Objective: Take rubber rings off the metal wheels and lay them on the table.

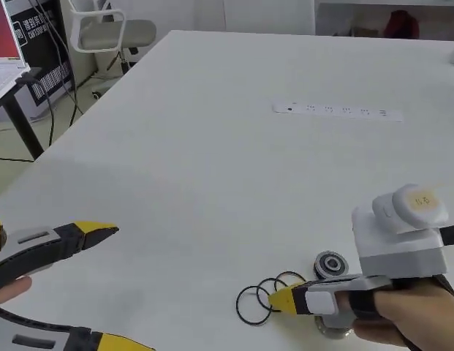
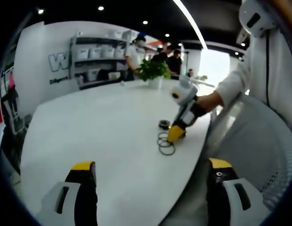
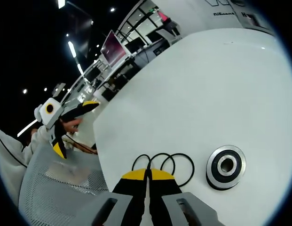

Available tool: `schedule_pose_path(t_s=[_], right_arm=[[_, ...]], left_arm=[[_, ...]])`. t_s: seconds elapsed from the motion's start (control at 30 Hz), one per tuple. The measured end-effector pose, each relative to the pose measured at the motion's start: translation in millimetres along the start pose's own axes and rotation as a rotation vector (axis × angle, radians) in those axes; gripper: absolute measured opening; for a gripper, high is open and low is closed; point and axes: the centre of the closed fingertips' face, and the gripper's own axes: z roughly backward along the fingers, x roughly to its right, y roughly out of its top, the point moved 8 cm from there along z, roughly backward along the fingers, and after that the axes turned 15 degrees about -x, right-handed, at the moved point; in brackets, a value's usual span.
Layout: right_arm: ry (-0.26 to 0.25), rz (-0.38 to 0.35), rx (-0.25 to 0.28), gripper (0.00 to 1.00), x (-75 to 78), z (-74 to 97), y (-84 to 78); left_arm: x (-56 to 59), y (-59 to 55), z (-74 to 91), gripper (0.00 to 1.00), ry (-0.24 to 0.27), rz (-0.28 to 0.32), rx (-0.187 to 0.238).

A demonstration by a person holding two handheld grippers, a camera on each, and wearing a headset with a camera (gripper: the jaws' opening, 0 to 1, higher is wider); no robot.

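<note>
Three thin black rubber rings (image 1: 253,304) lie overlapping on the white table (image 1: 212,161) near its front edge. They also show in the right gripper view (image 3: 179,165) and the left gripper view (image 2: 165,143). A metal wheel (image 1: 330,264) (image 3: 225,165) (image 2: 163,125) lies flat just to their right. My right gripper (image 1: 279,299) (image 3: 146,172) is down at the rings, its yellow jaws shut on the edge of one ring. My left gripper (image 1: 110,287) (image 2: 150,165) hovers open and empty at the table's left front edge, well apart from the rings.
A white power strip (image 1: 336,111) lies flat farther back on the table. An office chair (image 1: 113,29) and a desk with cables stand off the table's left side. A potted plant (image 2: 153,70) sits at the far end, with people beyond.
</note>
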Motion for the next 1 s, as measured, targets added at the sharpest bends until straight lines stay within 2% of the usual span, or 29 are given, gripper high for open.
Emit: schedule_pose_path(t_s=[0.13, 0.3, 0.47, 0.73, 0.9, 1.0], right_arm=[[-0.005, -0.005, 0.008, 0.0, 2.0, 1.9, 0.7], [0.0, -0.006, 0.014, 0.02, 1.5, 2.0, 1.0], [-0.013, 0.026, 0.004, 0.04, -1.0, 2.2, 1.2], [-0.04, 0.055, 0.028, 0.08, -0.6, 8.5, 4.6], [-0.047, 0.096, 0.004, 0.11, -4.3, 5.0, 2.7], [-0.059, 0.153, -0.008, 0.13, -7.9, 3.7, 3.1]], left_arm=[[1.4, 1.2, -1.8, 0.98, -0.005, 0.002, 0.009], [3.3, 1.5, -4.1, 0.98, -0.014, -0.003, 0.001], [2.4, 2.5, -2.2, 0.97, -0.007, -0.005, 0.003], [4.6, 0.3, -1.4, 0.96, -0.016, -0.005, -0.011], [5.0, 0.8, -1.0, 0.96, -0.016, -0.008, -0.012], [4.4, 0.9, 0.0, 0.96, -0.014, -0.01, -0.013]])
